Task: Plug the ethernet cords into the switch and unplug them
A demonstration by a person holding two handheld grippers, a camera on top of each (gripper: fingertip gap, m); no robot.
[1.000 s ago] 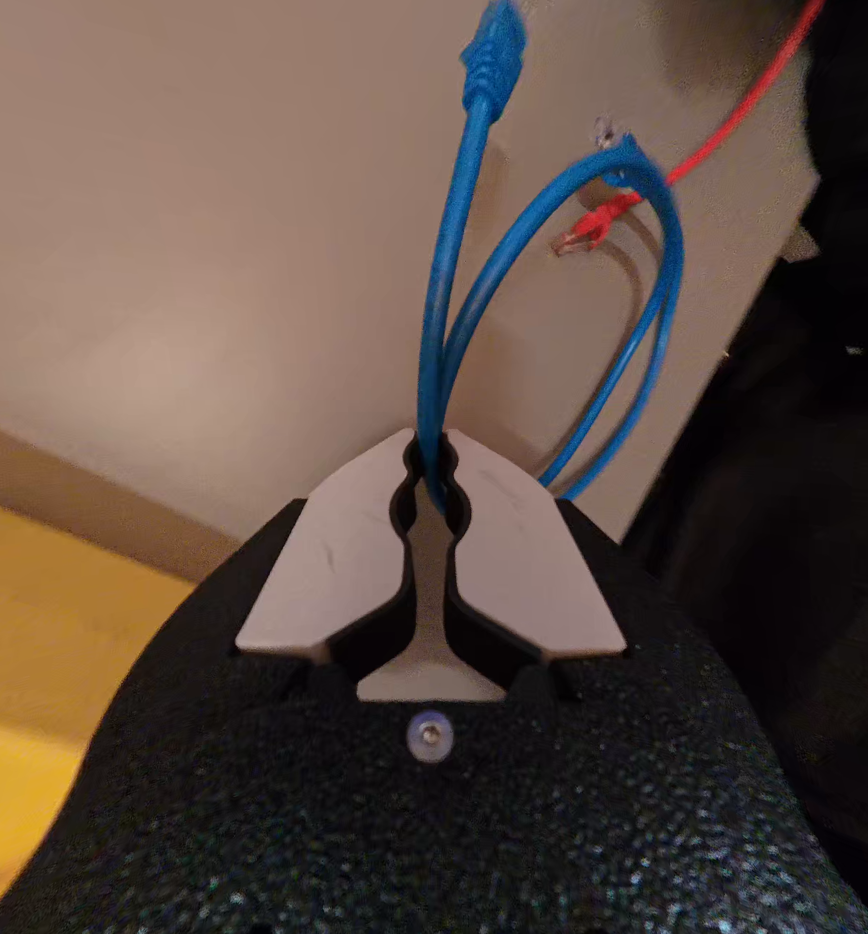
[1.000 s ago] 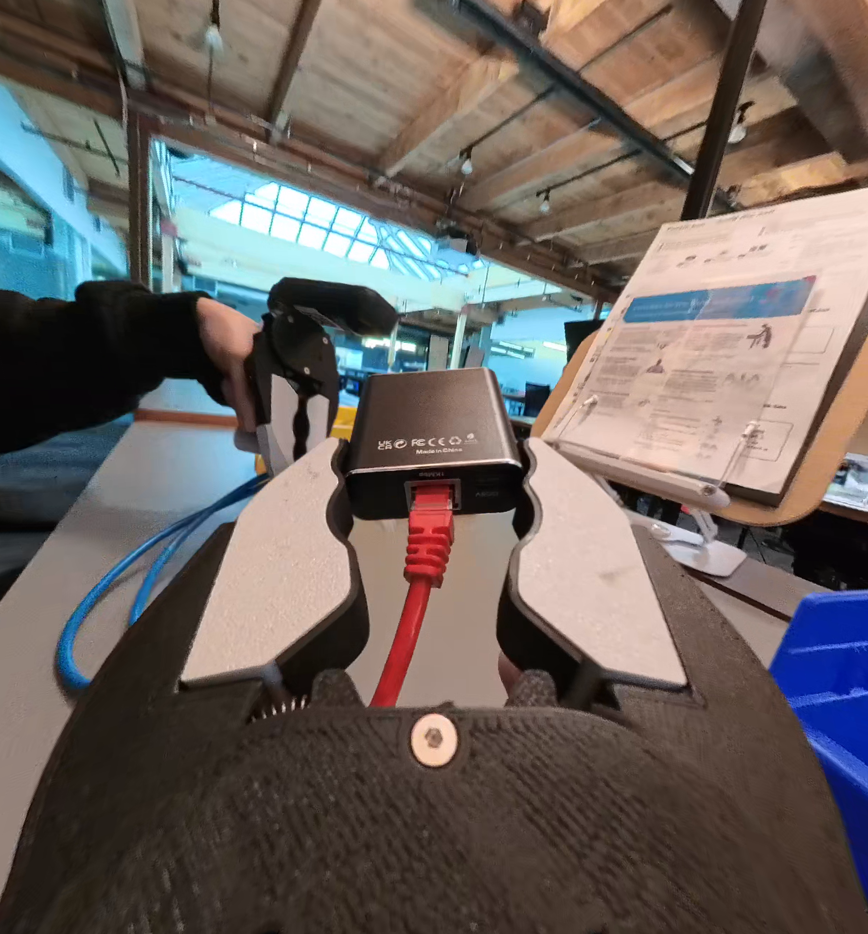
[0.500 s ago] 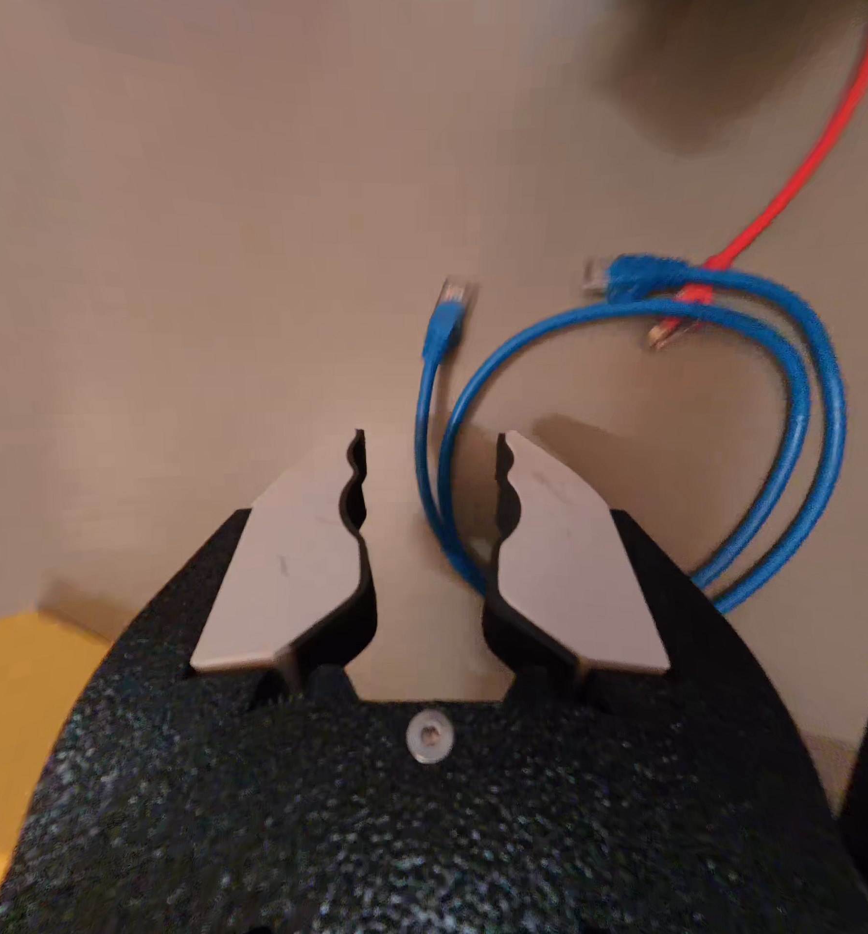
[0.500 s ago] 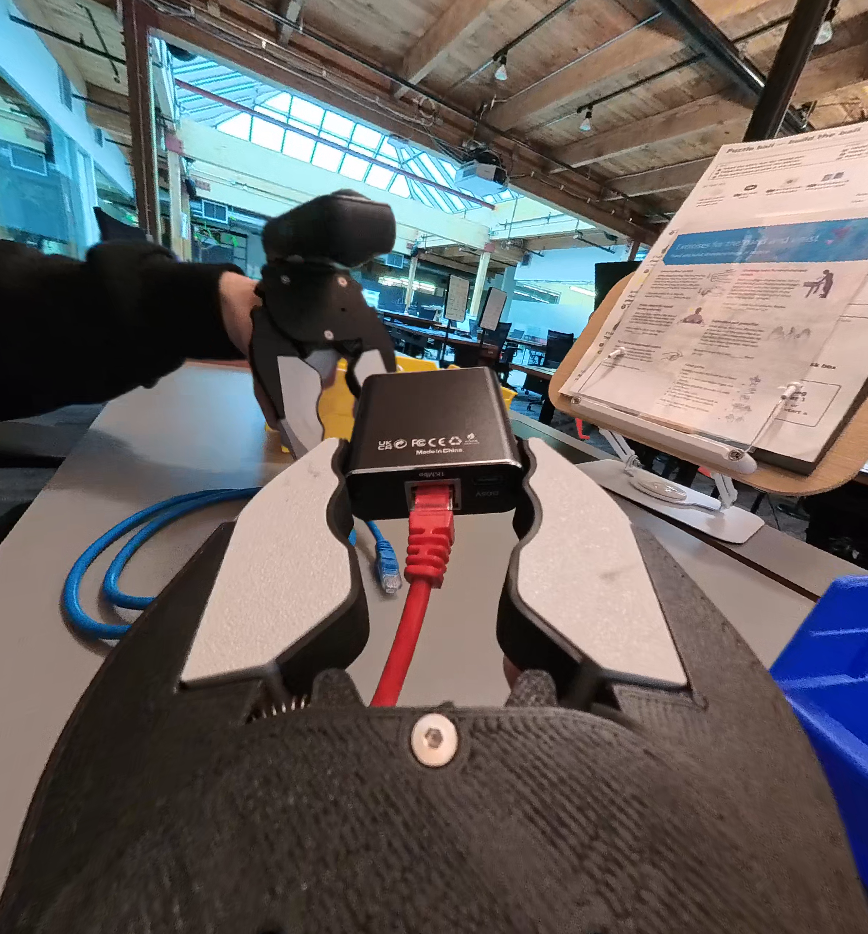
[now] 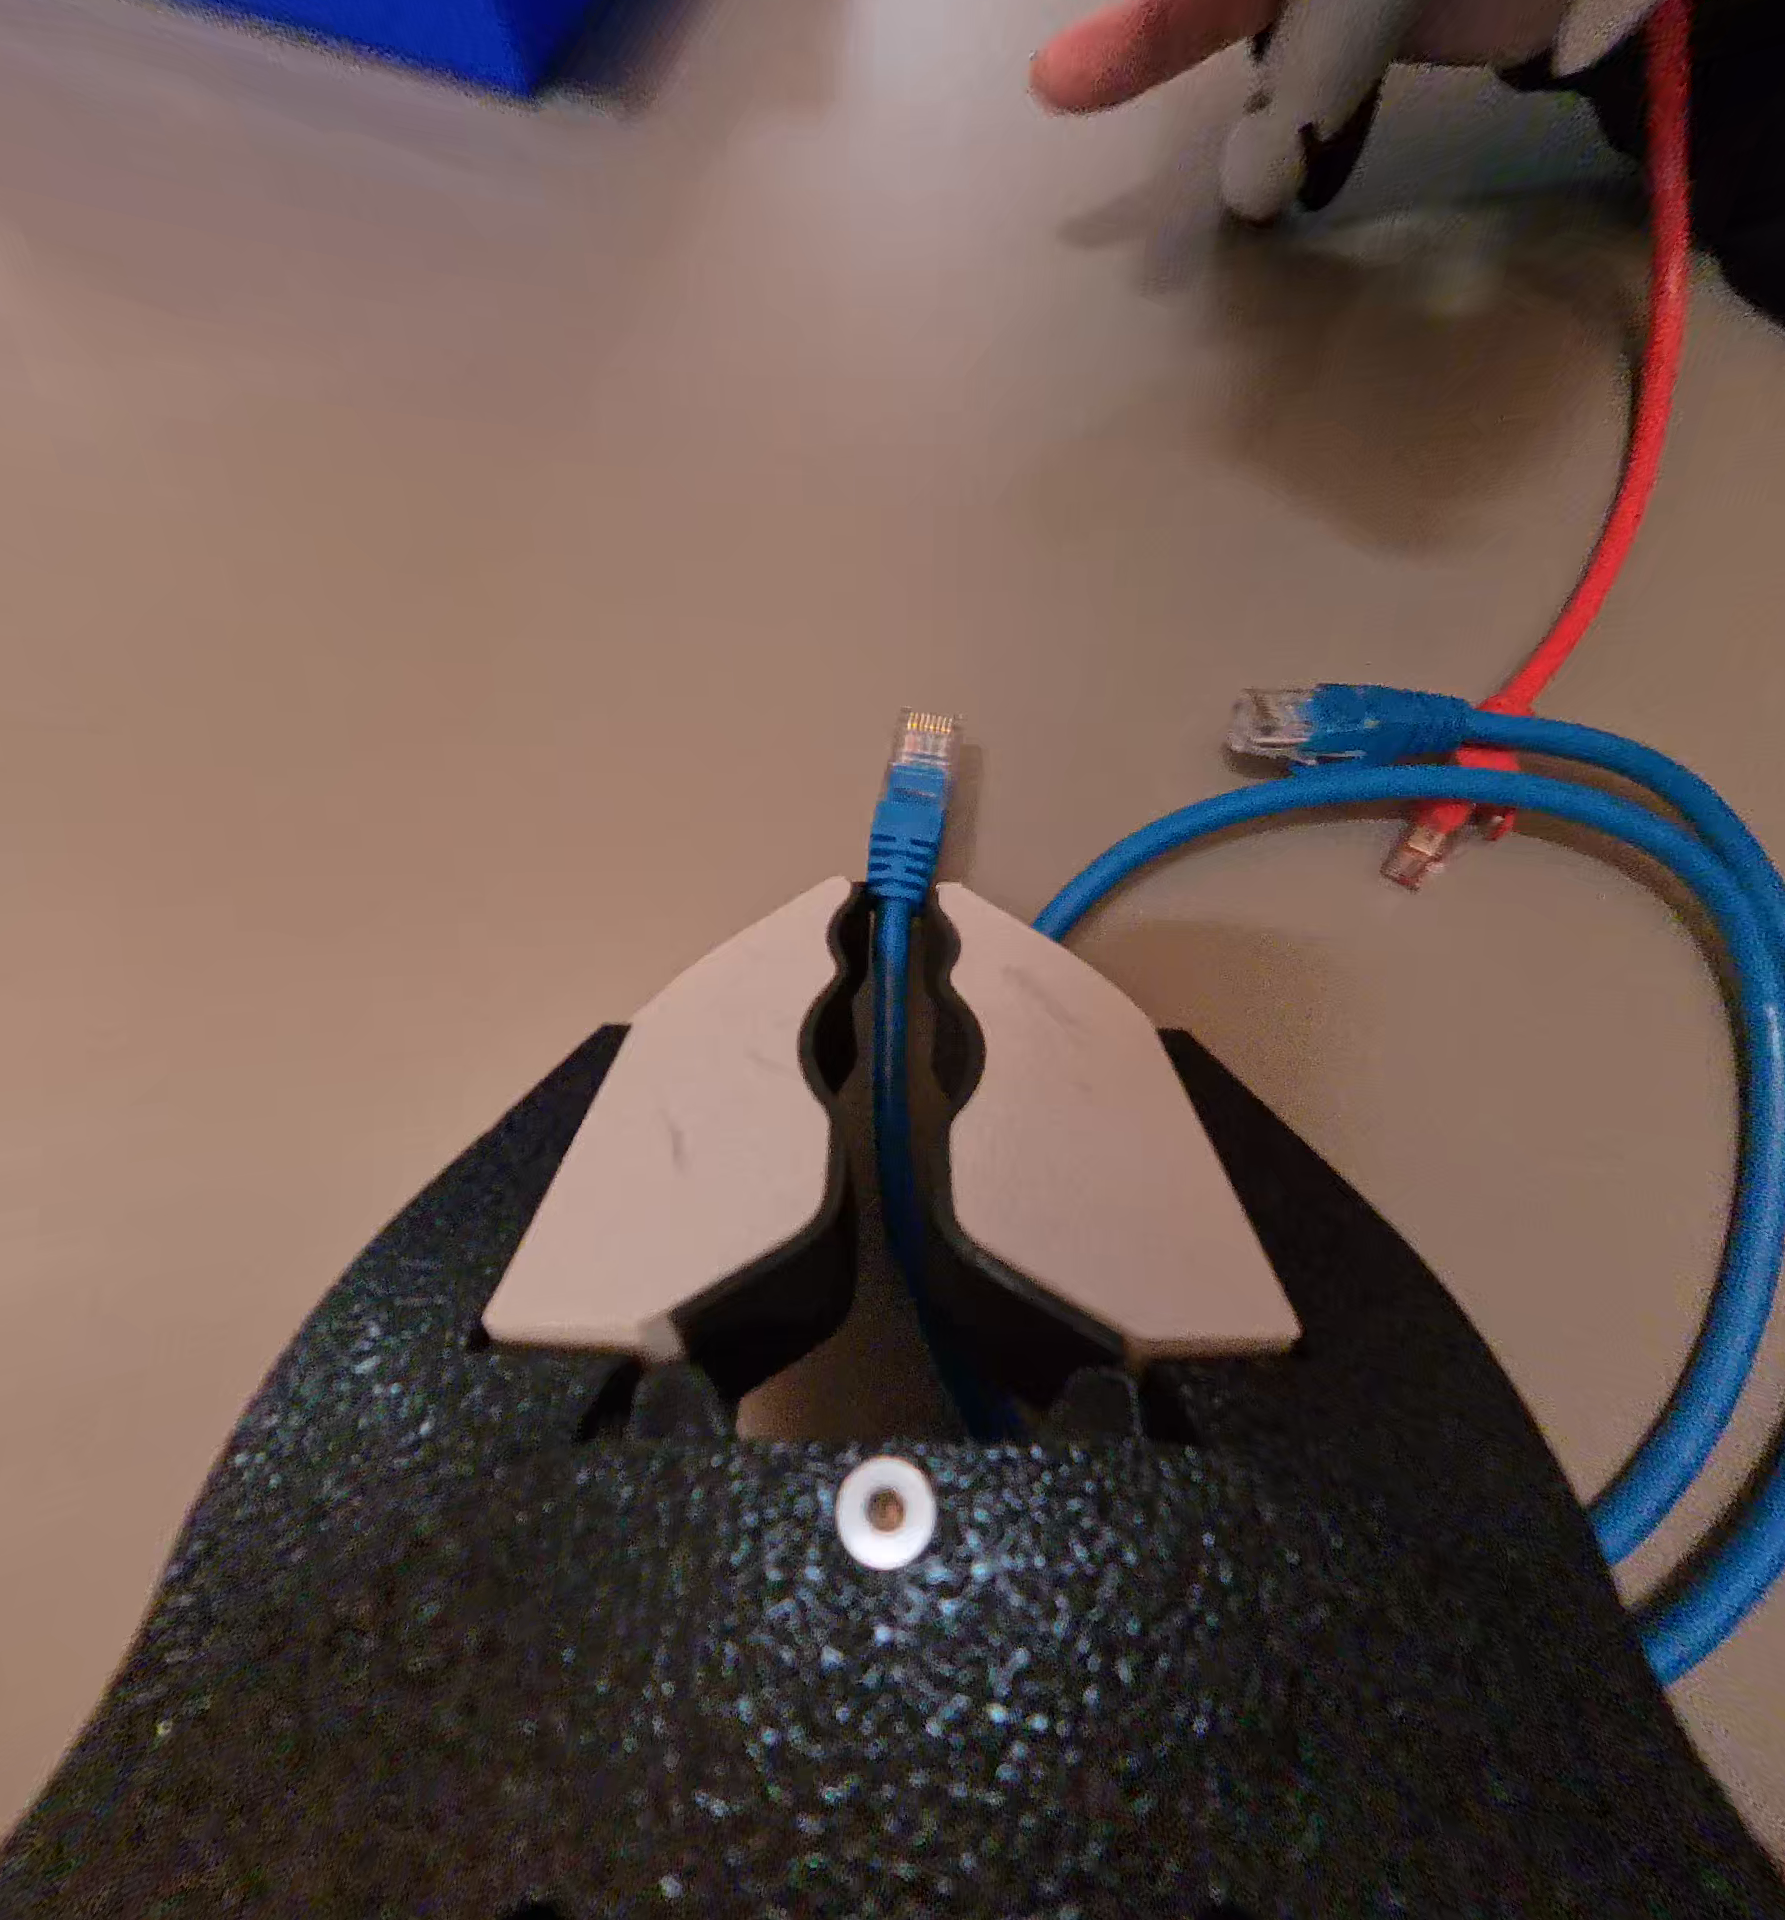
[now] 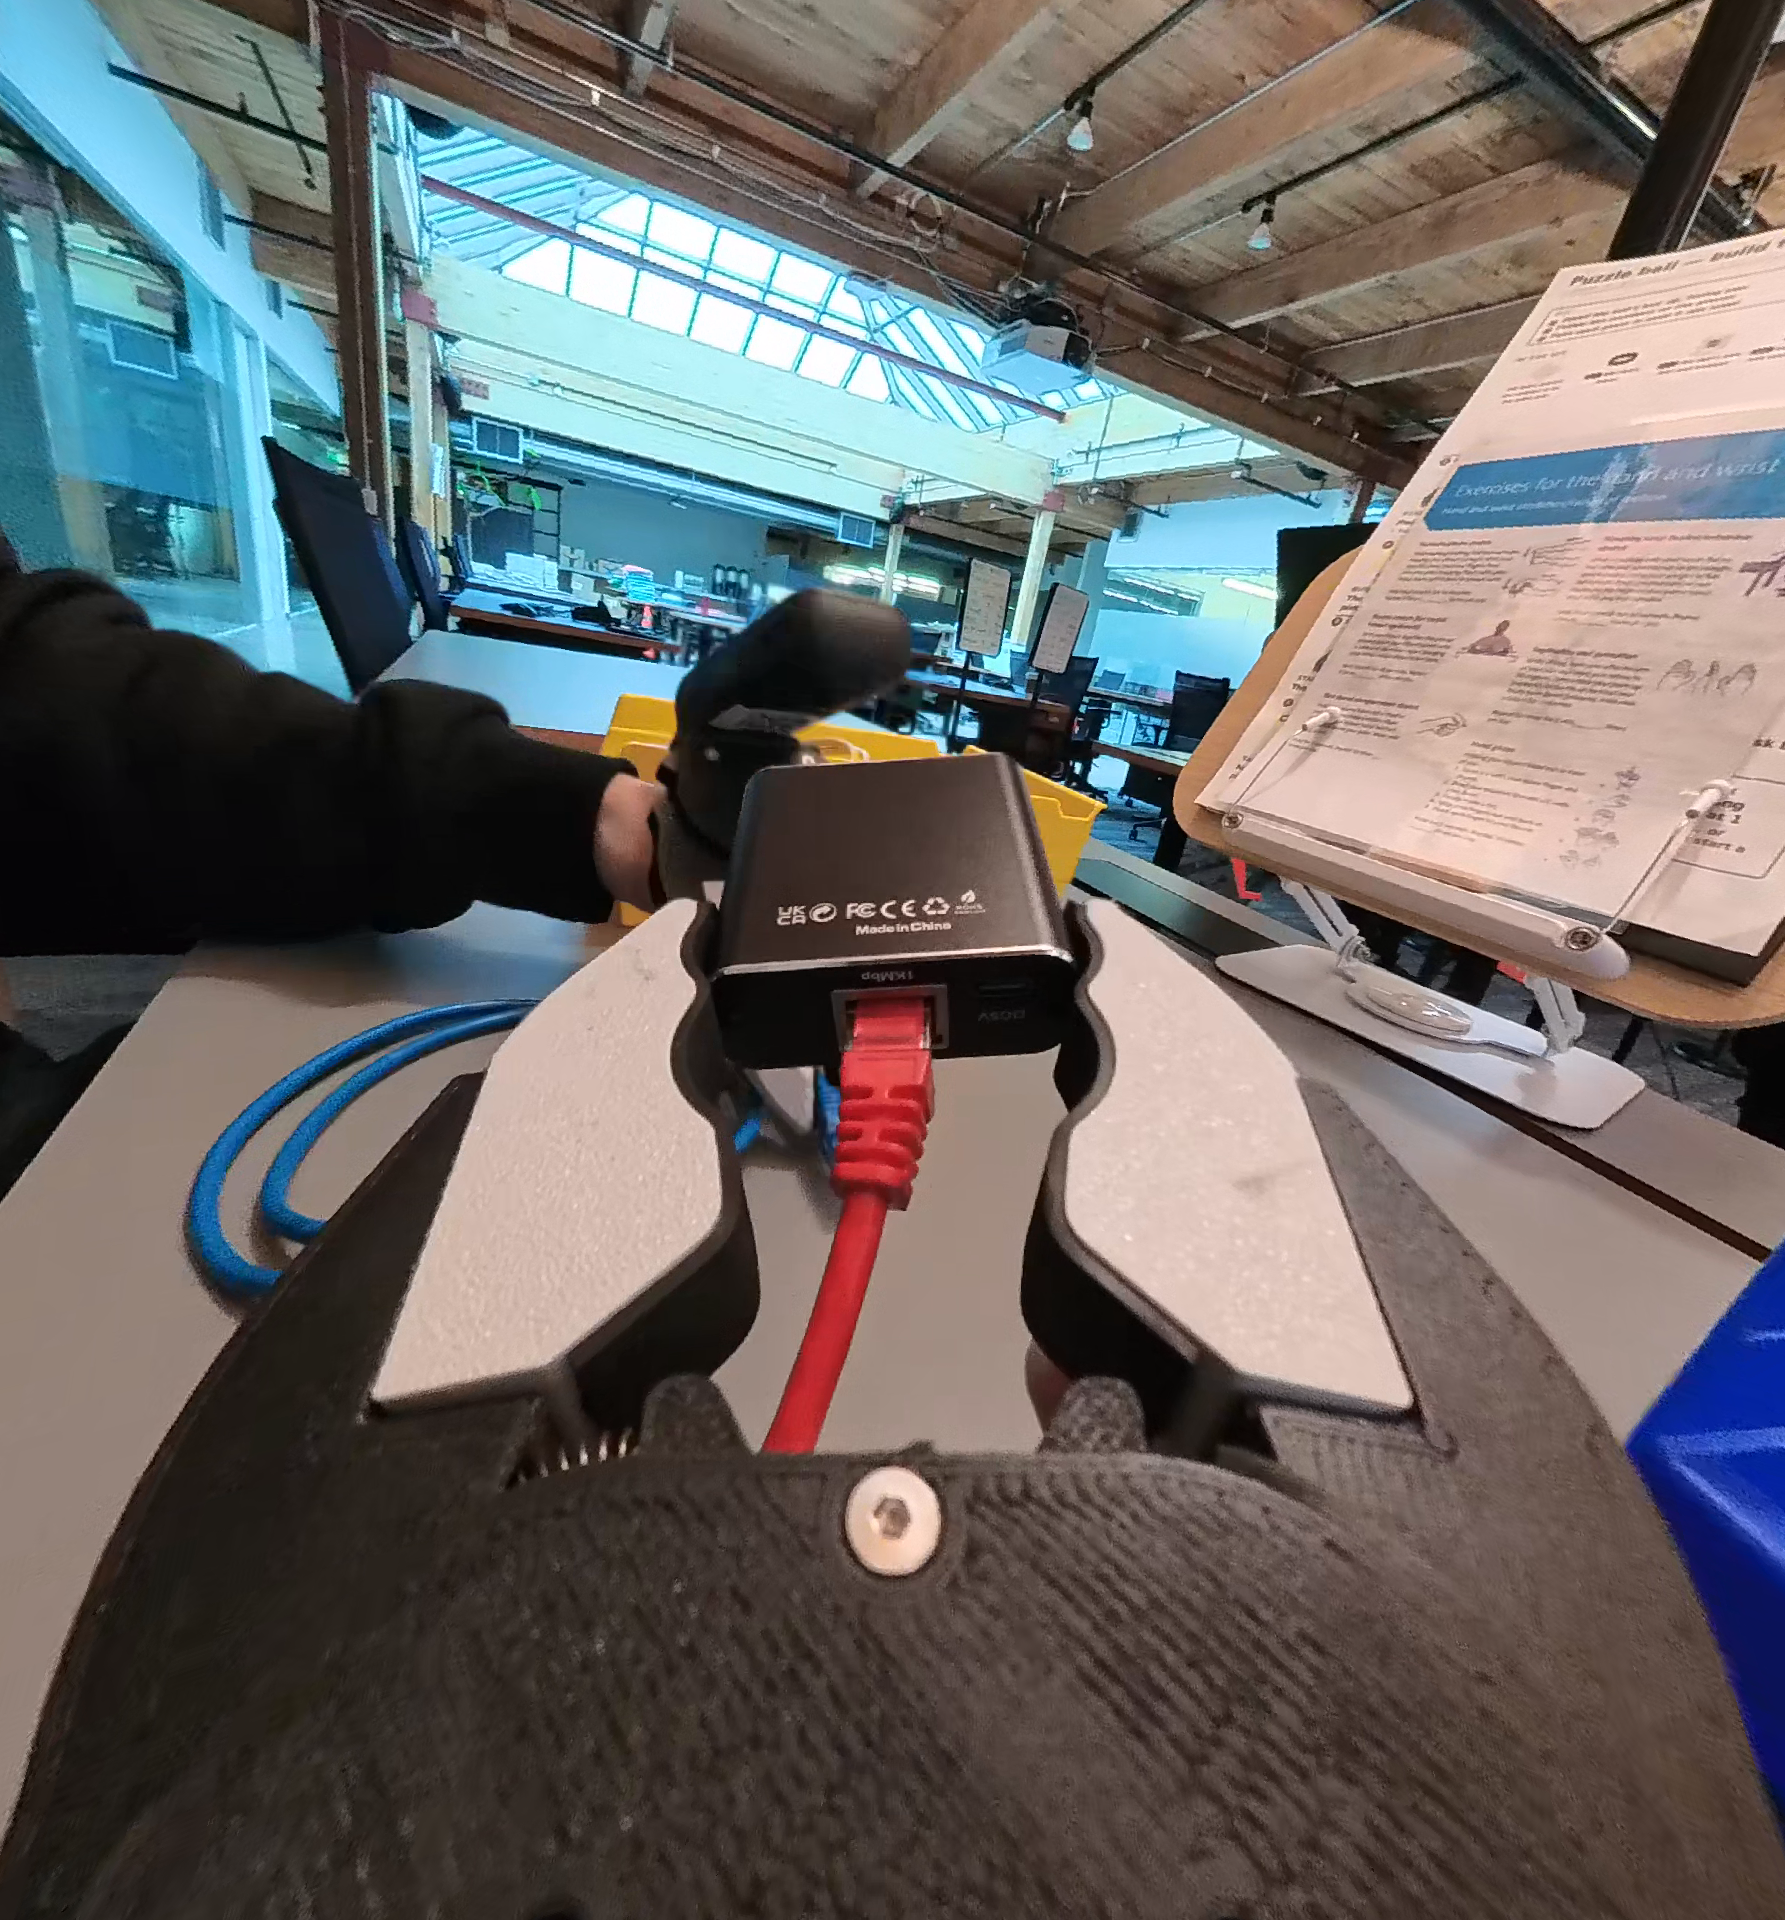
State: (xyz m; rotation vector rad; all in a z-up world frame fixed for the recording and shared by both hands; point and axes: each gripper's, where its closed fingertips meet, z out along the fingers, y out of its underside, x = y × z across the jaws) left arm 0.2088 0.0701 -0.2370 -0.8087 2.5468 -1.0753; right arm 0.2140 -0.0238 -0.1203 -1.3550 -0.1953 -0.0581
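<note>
Left gripper [image 5: 893, 902] closed on blue ethernet cord [image 5: 1740, 1195] just behind its plug [image 5: 914, 790], plug poking past the fingertips. Right of that plug: the cord's loops on the table [image 5: 400, 623], its second plug [image 5: 1324, 724], and red cord [image 5: 1652, 416] crossing under, red plug [image 5: 1428, 844] loose.

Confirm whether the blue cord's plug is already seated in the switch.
No: the left gripper is shut on the blue cord, and its plug lies free over the bare table.
</note>
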